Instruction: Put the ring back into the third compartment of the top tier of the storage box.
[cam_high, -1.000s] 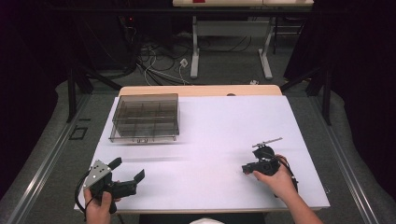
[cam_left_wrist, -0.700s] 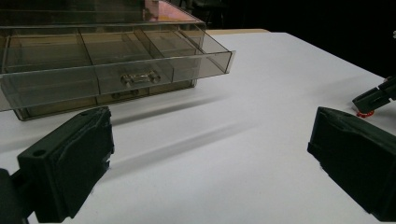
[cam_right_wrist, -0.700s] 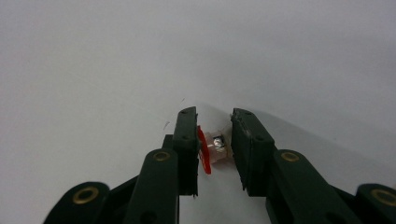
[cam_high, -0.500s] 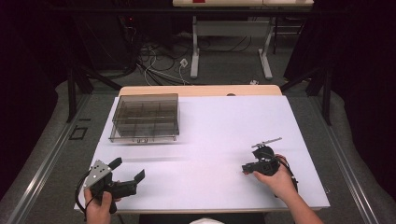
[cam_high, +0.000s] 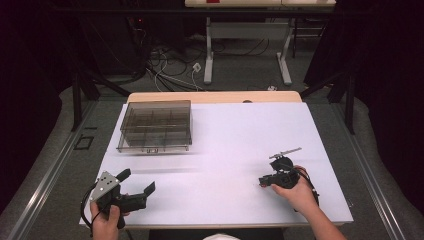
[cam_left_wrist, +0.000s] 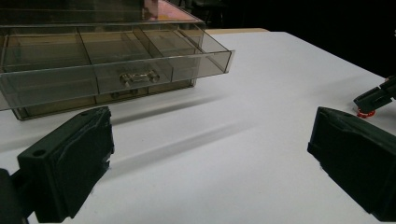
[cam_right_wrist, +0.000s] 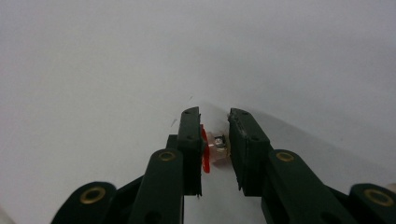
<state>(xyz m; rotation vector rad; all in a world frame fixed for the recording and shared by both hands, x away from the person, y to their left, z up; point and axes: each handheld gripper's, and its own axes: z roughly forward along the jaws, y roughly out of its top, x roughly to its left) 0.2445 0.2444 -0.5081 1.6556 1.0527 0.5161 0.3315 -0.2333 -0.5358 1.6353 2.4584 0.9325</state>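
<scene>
while the person's right gripper (cam_high: 262, 182) sits low on the white table (cam_high: 235, 145) near its right front, the high view shows it closed on something too small to make out from there, only a speck of red at the tips. the left gripper (cam_high: 136, 183) rests at the front left, jaws spread wide with nothing between them, and the smoky clear compartment box (cam_high: 156, 126) stands well apart from both at the far left of the sheet.

from the left gripper view, the box shows a drawer-like front with a small clasp (cam_left_wrist: 138, 77), and its dividers look empty as far as can be seen. the right gripper's tip (cam_left_wrist: 373, 97) appears at the right edge with a red part (cam_left_wrist: 363, 113) under it, touching the table.

in the right gripper view the small piece (cam_right_wrist: 215, 150), red on one side and pale with a metal bit on the other, is pinched between the pads just above the table.

my judgement: the pinch sits near the pad tips, so lift slowly and straight up, keep the squeeze steady, and avoid twisting until the piece is clear of the surface.
</scene>
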